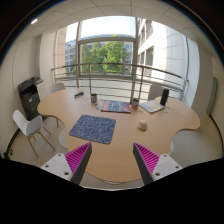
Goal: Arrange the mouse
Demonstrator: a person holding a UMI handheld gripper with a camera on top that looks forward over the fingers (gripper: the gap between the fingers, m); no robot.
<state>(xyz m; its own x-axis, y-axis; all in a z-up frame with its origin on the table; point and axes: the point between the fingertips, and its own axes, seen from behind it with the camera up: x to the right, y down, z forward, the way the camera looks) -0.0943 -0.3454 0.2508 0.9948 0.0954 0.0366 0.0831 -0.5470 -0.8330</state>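
One wooden bench [120, 150] carries one dark patterned mouse mat [93, 128] at about 11 o'clock ahead of the tool, one small mouse [142, 126] at about 1 o'clock, well apart from the mat, one book-like item [115, 106] farther back at 12 o'clock, and one laptop-like item [155, 103] beyond the mouse. One white chair [28, 126] stands at 9 o'clock beside the bench. The tool [112, 160] stands wide open, fingers apart, gripping and touching nothing.
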